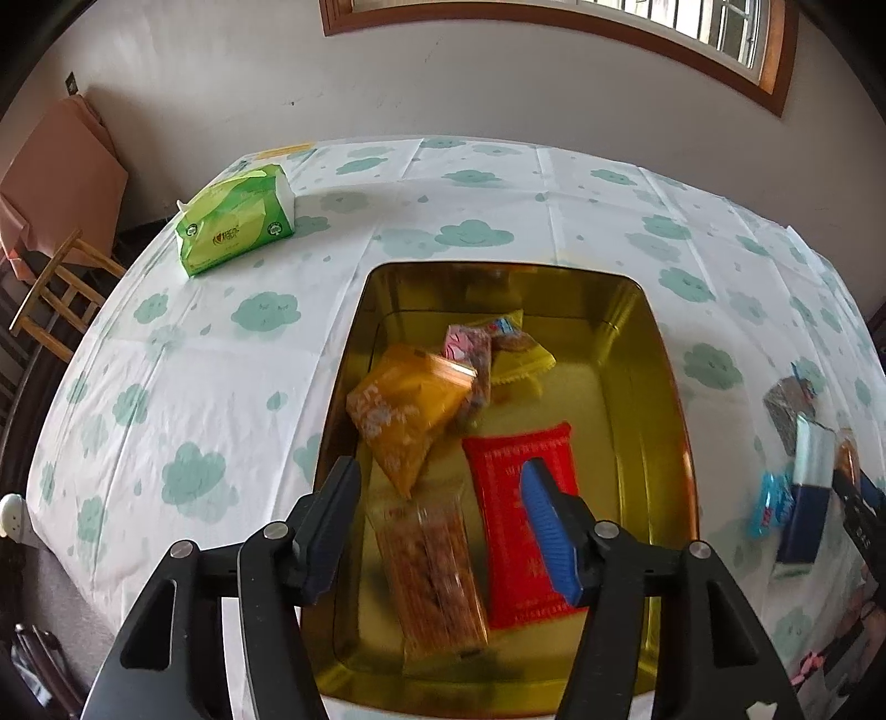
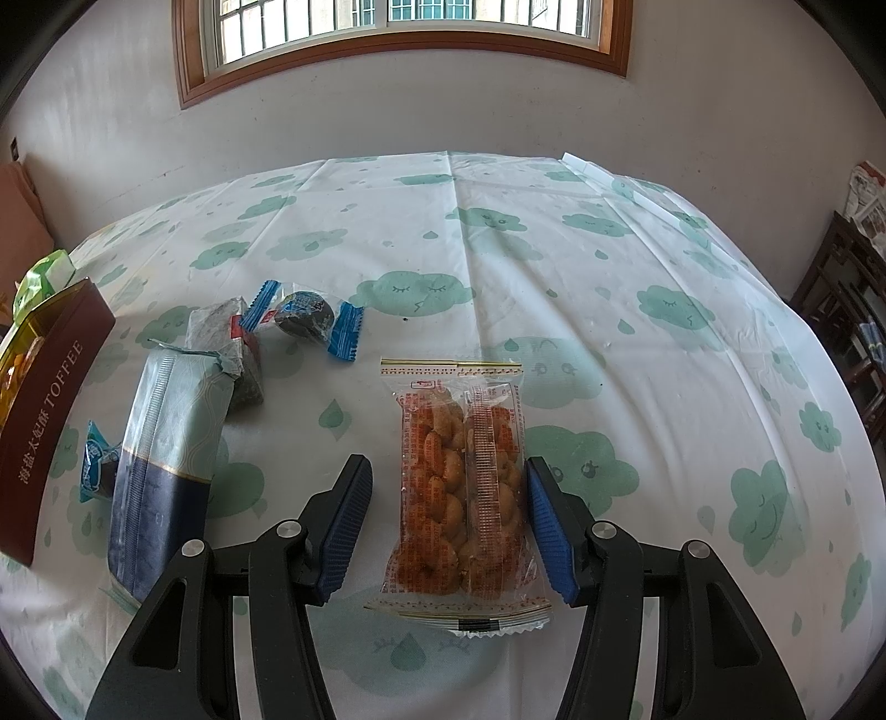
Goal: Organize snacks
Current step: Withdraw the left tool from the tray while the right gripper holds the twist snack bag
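The dark red side of the tin (image 2: 41,426) at the left edge of the right wrist view carries pale lettering reading "海盐太妃酥 TOFFEE". Print on the green tissue pack (image 1: 235,221) and on the snack wrappers is too small or blurred to read.

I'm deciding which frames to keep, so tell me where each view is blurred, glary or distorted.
Left wrist view: motion blur smears the orange snack bag and the clear twisted-cracker packet inside the gold metal tin, whose walls reflect light; fisheye bends the cloud-print tablecloth.
Right wrist view: sharp; the clear packet of orange twists reads crisply; bright window overexposed, corners vignetted.
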Tool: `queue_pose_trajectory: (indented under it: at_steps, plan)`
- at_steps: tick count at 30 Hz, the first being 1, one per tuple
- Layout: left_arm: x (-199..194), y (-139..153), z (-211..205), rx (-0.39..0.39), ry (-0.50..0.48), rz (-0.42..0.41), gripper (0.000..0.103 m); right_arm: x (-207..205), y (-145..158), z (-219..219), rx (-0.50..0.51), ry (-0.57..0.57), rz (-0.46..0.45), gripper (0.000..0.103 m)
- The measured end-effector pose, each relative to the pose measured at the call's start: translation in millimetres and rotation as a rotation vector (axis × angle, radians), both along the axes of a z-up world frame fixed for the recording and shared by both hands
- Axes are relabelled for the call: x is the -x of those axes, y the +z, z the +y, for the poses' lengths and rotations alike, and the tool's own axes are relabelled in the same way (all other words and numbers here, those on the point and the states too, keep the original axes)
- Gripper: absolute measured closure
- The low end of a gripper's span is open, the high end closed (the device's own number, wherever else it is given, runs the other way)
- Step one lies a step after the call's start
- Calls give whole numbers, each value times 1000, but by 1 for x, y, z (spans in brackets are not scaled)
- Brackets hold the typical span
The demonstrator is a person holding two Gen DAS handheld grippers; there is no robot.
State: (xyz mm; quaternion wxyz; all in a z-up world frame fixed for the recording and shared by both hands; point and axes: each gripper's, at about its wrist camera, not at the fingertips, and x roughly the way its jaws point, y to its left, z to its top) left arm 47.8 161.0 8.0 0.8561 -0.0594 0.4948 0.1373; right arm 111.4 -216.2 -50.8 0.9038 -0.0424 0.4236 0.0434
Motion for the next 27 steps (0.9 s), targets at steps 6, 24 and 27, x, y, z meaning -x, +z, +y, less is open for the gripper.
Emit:
queue_pose_trajectory:
  at_steps: [6, 24, 27]
  plan:
    - [20, -2, -7, -35, 3, -17, 34, -3, 1, -3, -5, -2, 24, 46]
    - [46, -6, -10, -11, 20, -33, 27, -2, 4, -5, -4, -37, 64, 62]
    - [49, -8, -9, -15, 27, -33, 25, 0, 5, -4, -8, -42, 67, 62]
